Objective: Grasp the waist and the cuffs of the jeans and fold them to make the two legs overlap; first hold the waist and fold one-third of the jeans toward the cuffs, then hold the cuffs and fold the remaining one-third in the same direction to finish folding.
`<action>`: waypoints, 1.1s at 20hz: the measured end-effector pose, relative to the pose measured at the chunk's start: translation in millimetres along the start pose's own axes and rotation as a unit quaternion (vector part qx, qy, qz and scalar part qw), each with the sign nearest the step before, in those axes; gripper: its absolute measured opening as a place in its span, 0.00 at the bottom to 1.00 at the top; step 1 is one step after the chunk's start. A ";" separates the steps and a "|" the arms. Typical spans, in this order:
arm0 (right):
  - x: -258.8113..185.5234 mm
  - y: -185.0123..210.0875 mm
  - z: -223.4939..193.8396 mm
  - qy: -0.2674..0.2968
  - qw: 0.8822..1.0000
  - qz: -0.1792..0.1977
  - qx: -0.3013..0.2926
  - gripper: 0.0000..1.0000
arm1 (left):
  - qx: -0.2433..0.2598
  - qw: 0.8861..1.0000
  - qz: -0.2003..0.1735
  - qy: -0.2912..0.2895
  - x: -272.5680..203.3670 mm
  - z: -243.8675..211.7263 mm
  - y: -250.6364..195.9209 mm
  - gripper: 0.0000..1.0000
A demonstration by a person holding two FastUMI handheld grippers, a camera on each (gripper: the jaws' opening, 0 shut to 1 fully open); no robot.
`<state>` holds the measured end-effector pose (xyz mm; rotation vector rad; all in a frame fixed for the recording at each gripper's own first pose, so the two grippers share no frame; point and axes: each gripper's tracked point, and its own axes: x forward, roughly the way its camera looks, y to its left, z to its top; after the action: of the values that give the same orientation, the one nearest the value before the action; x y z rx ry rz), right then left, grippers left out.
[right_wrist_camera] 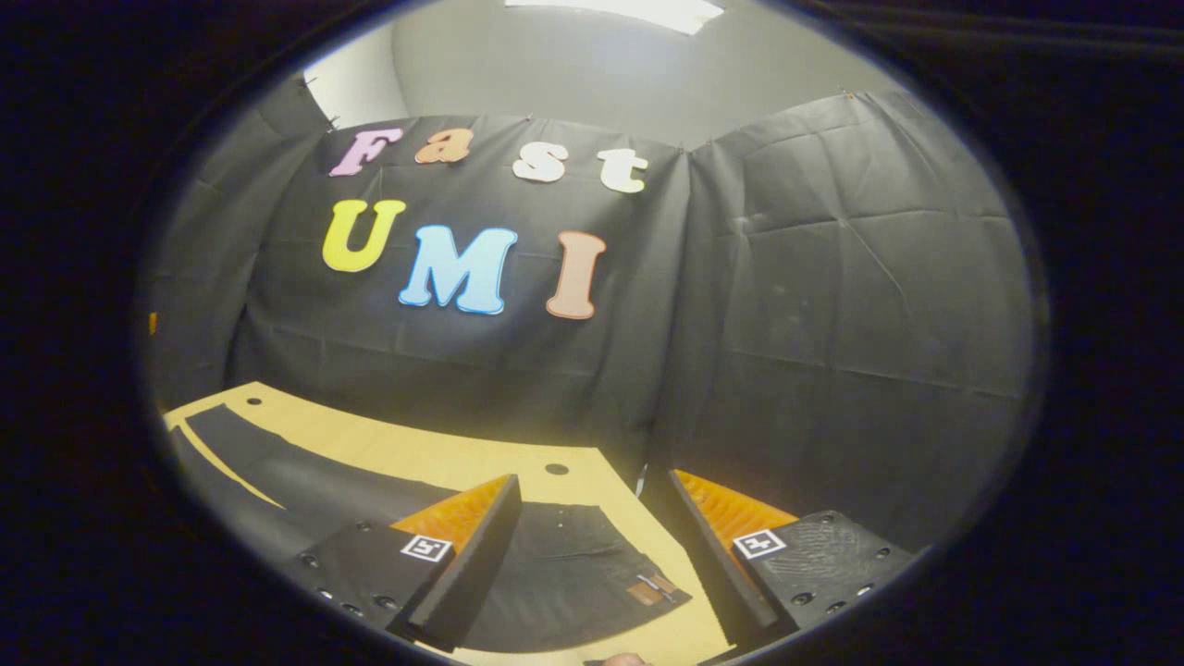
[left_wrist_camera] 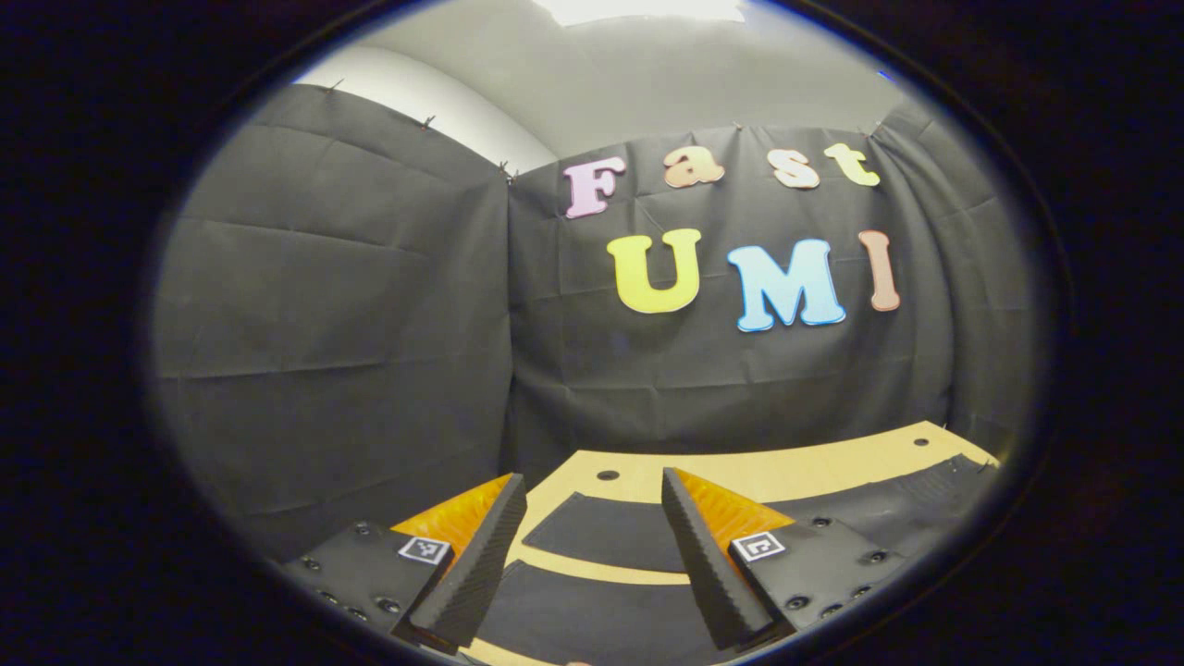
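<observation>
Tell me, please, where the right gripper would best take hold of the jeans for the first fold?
Probably at the waist edge, near the leather patch. The jeans lie flat on the wooden table, with the waist end just below the open right gripper. Coming down from above, one finger should slip under the edge, since flat cloth offers nothing else to pinch.

Matt cloth jeans (right_wrist_camera: 564,564); smooth wood table (left_wrist_camera: 768,467).

Table (left_wrist_camera: 786,467): light wooden top, small round holes near its far edge. Booth wall (left_wrist_camera: 351,305): black cloth, creased, pinned along its upper edge, meeting at a corner. Ceiling (right_wrist_camera: 573,65): pale grey, bright light panel (right_wrist_camera: 638,11) overhead
</observation>
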<state>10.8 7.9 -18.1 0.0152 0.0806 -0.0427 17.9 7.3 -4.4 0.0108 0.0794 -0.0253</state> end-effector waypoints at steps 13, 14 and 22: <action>16.1 7.1 -83.9 0.194 0.970 -0.008 0.145 0.94 | -0.265 0.938 0.044 0.218 22.5 -129.0 66.4 0.95; 17.9 10.8 -95.5 0.217 0.961 -0.007 0.173 0.94 | -0.307 0.919 0.065 0.238 20.0 -144.5 78.1 0.95; 23.3 8.7 -158.8 0.340 0.896 -0.034 0.285 0.94 | -0.453 0.806 0.185 0.333 -14.9 -236.3 128.2 0.96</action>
<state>21.7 18.3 -178.1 0.6197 0.7717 -0.1292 -12.3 138.6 -237.5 -0.9384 0.7936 0.4174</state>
